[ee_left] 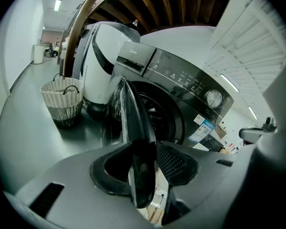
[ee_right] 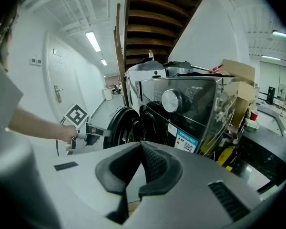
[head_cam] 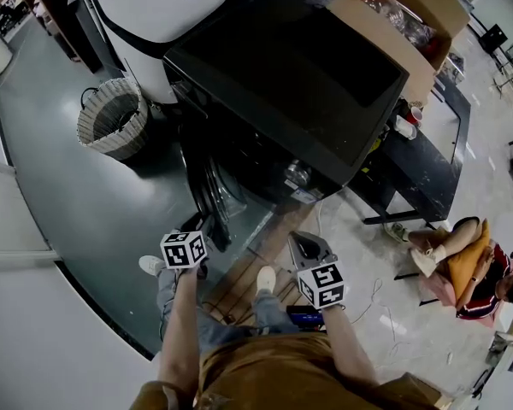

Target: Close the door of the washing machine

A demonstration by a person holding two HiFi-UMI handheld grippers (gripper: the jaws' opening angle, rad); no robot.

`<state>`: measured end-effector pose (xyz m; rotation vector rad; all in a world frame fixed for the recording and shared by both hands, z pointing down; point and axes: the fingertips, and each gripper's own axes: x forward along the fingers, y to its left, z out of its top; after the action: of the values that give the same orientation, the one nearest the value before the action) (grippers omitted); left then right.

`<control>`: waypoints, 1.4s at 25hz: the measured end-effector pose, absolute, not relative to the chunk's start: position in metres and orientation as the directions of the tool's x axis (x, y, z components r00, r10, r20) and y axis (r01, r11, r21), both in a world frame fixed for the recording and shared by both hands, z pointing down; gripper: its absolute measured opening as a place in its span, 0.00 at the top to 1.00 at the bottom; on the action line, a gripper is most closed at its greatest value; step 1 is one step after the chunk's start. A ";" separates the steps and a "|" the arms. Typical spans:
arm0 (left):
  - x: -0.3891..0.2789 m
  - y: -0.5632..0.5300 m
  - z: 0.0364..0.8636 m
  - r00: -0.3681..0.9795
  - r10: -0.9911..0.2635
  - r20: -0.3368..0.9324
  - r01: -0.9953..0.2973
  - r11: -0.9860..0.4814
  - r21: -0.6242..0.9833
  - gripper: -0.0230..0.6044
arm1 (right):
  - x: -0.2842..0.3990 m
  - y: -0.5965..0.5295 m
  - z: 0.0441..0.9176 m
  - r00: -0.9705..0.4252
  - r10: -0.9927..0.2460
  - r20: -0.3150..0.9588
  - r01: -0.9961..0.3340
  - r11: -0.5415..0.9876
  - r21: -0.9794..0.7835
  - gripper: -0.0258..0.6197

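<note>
Washing machine door (ee_left: pixel 133 123) first: it stands wide open, swung well out from the front, and we've got hold of it. The left gripper (ee_left: pixel 143 145) is clamped on the door's outer rim, one pad on each side of the edge, and from the right gripper view we see it out at that same rim. The right gripper (ee_right: pixel 140 149) hangs back with its jaws pressed together on nothing, aimed at the control panel. Beyond the door is the dark drum opening (ee_left: pixel 158 118) of the washing machine (head_cam: pixel 291 75), and a woven basket (head_cam: pixel 111 118) sits on the floor well off to the left. So by our reckoning the grip is made, the swing isn't: the door has its whole arc to travel and must be pushed home
</note>
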<state>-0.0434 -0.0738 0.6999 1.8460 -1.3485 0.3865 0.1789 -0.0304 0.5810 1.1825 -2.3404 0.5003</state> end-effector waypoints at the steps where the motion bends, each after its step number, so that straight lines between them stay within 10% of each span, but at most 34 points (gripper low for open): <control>1: -0.040 -0.075 0.700 0.390 -0.655 0.647 -0.898 -0.115 0.424 0.69 | 0.180 -0.030 0.581 -0.517 -0.652 0.555 -0.822 0.559 -0.109 0.94; 35: 0.030 -0.114 0.701 0.471 -0.622 0.626 -0.853 -0.140 0.503 0.63 | 0.211 -0.039 0.575 -0.469 -0.704 0.533 -0.859 0.504 -0.090 0.94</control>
<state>0.0296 -0.1135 0.7010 1.8546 -1.2392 0.3371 0.2111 -0.0394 0.5750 1.2877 -2.3199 0.4866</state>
